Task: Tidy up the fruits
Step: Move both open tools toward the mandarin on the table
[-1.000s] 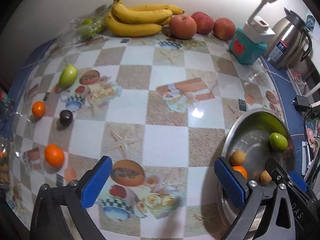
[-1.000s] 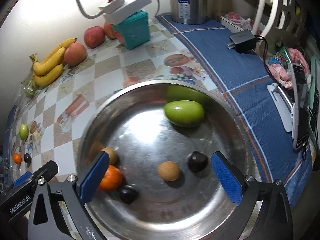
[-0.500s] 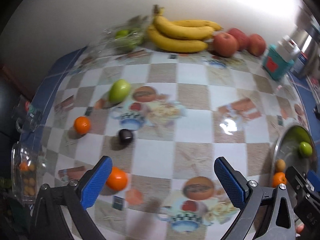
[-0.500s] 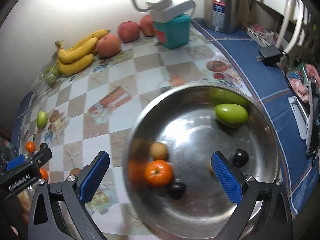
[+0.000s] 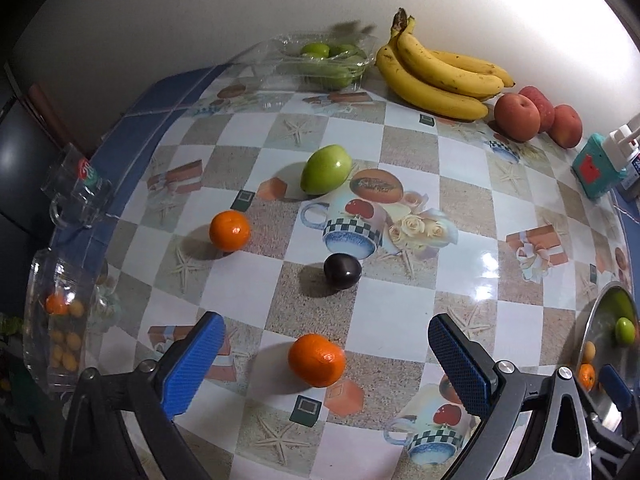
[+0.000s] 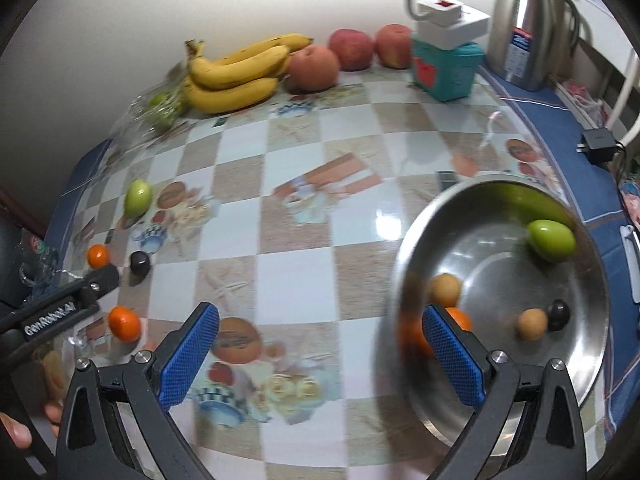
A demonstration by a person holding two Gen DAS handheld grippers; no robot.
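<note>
**Four loose fruits left as the left hand-held gripper lines up on an orange**

Four small fruits lie loose on the worktop [image 5: 400,160]: a near orange [image 5: 317,360], a dark plum [image 5: 342,271], a far orange [image 5: 229,230] and a green fruit [image 5: 326,169]. A second ago the left hand-held gripper [image 5: 322,364] looked across bare checked cloth with the steel bowl [image 5: 600,320] close at its right; it has since swung left, and the near orange now sits between its blue pads, jaws spread wide and holding nothing. That reads as the approach to the next pick, with closing on the orange the likely step.

The right hand-held gripper [image 6: 320,356] is also spread wide and empty. It has drawn back from over the bowl, which has slid from the centre of its view to the right; the bowl's rim [image 6: 400,264] shows blurred there. Inside rest a green fruit, two tan round fruits, an orange and a dark plum, so the sorting looks roughly half done for the small fruits. Bananas [image 5: 440,76] and apples [image 5: 516,116] line the wall, untouched, beside a clear tray of green fruit [image 5: 328,60].
</note>
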